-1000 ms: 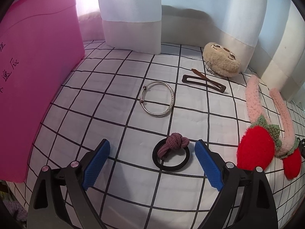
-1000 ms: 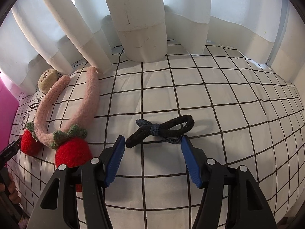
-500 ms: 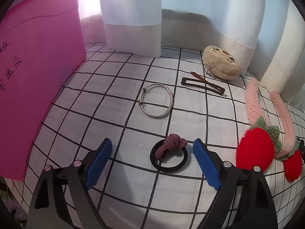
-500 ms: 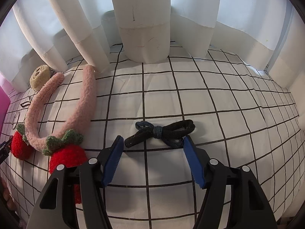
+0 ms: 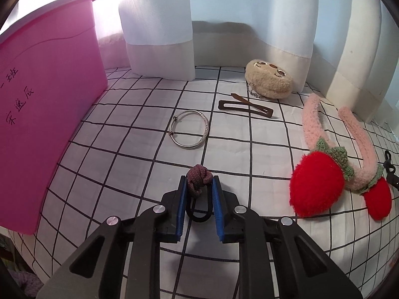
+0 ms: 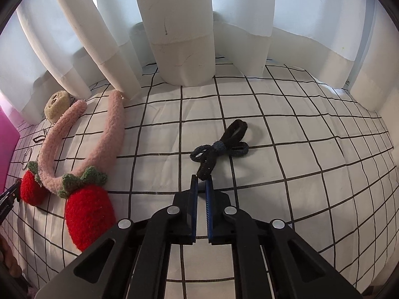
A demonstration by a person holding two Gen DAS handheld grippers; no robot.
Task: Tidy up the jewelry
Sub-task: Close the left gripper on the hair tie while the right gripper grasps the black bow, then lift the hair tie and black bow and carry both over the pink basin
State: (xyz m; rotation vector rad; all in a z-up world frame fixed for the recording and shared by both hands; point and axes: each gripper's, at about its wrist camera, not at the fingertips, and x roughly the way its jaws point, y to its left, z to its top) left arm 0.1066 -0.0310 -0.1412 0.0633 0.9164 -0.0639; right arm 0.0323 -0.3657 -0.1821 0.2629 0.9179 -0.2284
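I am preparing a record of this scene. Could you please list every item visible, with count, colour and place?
Bin: one, pink, far left.
Bangle: one, silver, middle.
Hair clip: one, brown, behind the bangle.
Plush pouch: one, beige, by the curtain.
Strawberry headband: one, pink and red, between the grippers.
Knot hair tie: one, mauve and black, in the left gripper.
Bow hair tie: one, black and blue, its end in the right gripper.
Left gripper: shut.
Right gripper: shut.
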